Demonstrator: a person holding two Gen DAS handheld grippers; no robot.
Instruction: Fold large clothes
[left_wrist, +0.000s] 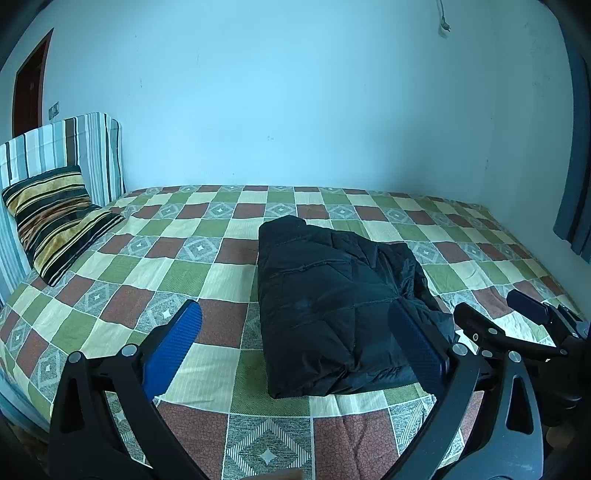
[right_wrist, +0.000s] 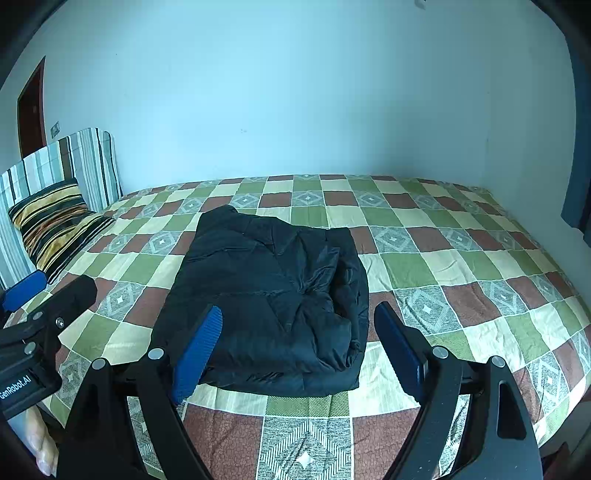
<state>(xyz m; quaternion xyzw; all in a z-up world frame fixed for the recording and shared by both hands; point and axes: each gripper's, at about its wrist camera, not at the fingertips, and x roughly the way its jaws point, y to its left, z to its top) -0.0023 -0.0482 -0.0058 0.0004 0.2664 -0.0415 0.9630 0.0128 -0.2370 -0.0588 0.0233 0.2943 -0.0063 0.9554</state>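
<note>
**Technician:** Where does the garment lie?

**Instructor:** The black quilted padded jacket (left_wrist: 332, 314) lies as a compact folded bundle near the front edge of the bed, on the checked green, brown and cream bedspread (left_wrist: 184, 258). Its right side looks looser and more rumpled than the left. The striped yellow-and-black pillow (left_wrist: 55, 221) sits well apart, at the headboard end.

**Technician:** And the tongs?

**Instructor:** The left gripper (left_wrist: 295, 343) stands wide, with nothing pressed between its blue ribbed pads (left_wrist: 173, 350). The right gripper (right_wrist: 299, 347) is also wide and holds nothing. Both hover at the bundle's near edge, apart from the fabric as far as the views show.

**Technician:** How is the step done well?

**Instructor:** The fold appears nearly finished. If a tidy-up remains, the operator should take the rumpled right side low, close to the bedspread, pinch all layers together, and lay them inward without dragging the bundle. Slippery padded cloth tends to spring back, so a brief press on top likely helps.
</note>
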